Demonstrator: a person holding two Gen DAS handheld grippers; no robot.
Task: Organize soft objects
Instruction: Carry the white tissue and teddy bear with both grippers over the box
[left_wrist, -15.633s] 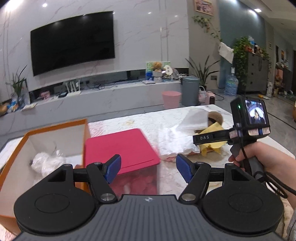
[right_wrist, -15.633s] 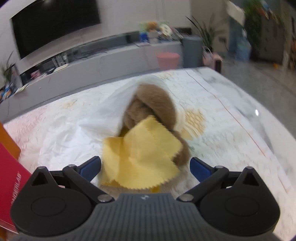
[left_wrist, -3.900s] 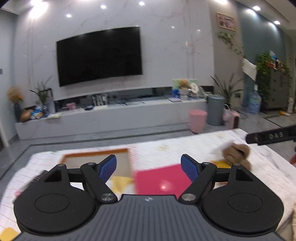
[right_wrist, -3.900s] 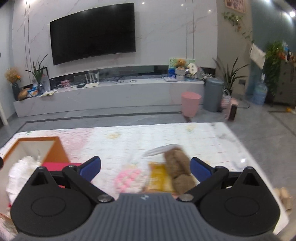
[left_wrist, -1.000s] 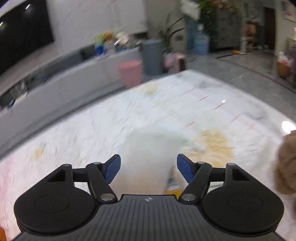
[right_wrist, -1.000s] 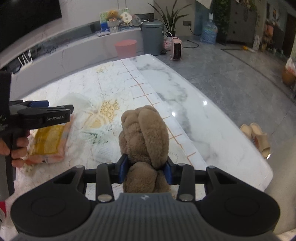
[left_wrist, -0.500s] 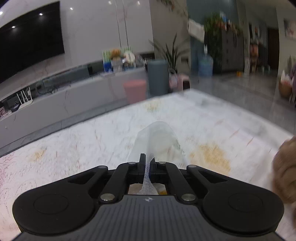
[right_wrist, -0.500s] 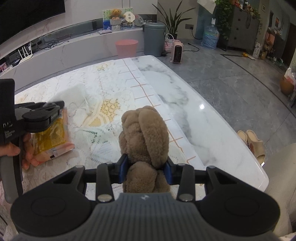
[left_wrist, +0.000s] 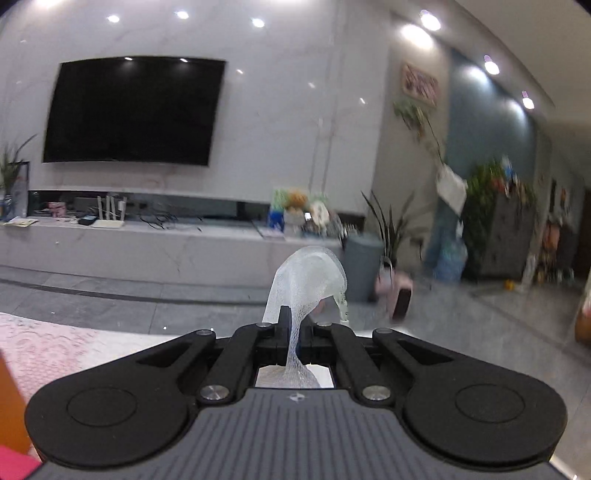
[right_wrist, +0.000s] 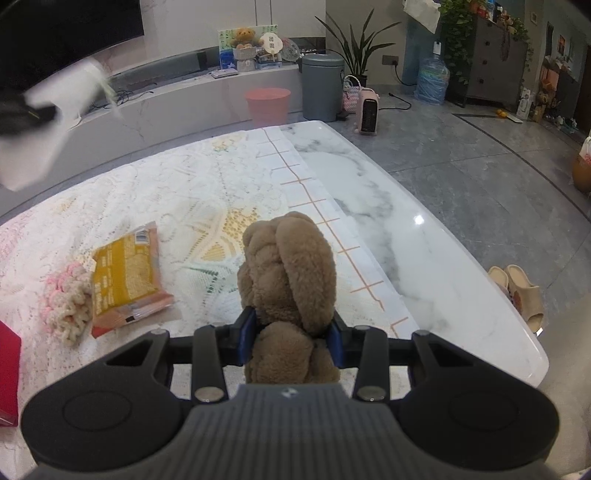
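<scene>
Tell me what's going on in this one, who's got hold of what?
A person is sorting soft things on a table, a handheld gripper in each hand. The right gripper is clamped on a brown plush toy. The left gripper is shut on a thin white mesh cloth, held up in the air. A yellow packet and a pink and cream knitted piece lie on the lace tablecloth.

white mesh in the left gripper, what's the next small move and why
Probably carry it across to the orange box and let go there. The left gripper is shut on the white mesh cloth, which hangs clear of the table, and the box edge shows at the lower left of the left wrist view.
</scene>
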